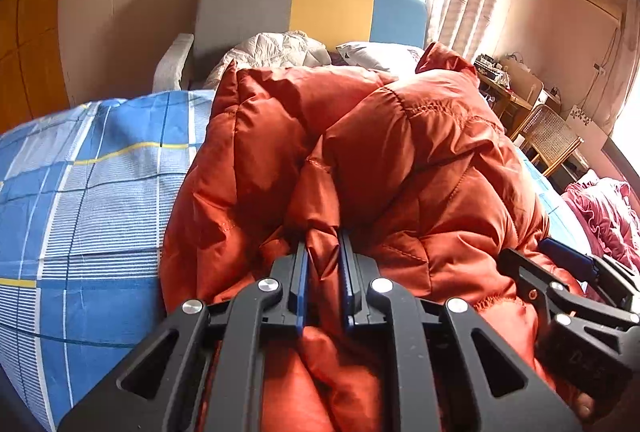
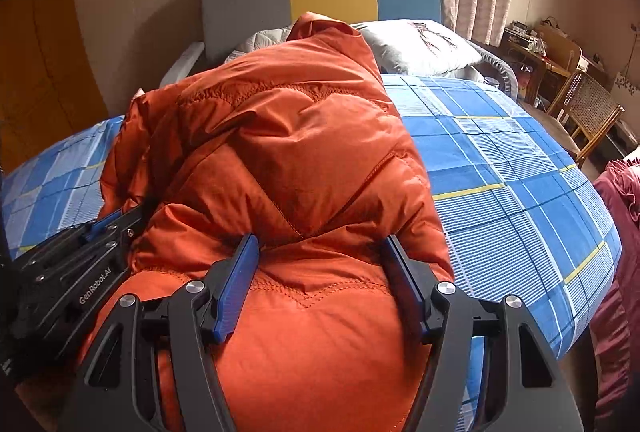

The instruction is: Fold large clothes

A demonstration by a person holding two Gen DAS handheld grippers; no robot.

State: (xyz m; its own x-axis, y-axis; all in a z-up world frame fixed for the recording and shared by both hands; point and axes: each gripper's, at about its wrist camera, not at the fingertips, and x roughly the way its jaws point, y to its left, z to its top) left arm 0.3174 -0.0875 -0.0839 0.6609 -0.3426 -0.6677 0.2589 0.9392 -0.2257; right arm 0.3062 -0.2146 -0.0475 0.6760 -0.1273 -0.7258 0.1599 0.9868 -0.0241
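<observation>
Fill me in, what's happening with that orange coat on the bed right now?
A person is folding an orange puffer jacket on the blue plaid bedsheet, one tool in each hand. The left tool is pinched shut on a fold of the jacket's fabric. The right tool straddles a thick padded section with its jaws wide; whether it is squeezing is unclear. The jacket is bunched, not yet a flat fold.

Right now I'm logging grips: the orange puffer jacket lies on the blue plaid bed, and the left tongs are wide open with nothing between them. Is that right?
Not quite. The left tongs are pinched shut on a fold of the orange puffer jacket, as the left wrist view shows. The rest holds: the jacket lies on the blue plaid bed.
</observation>
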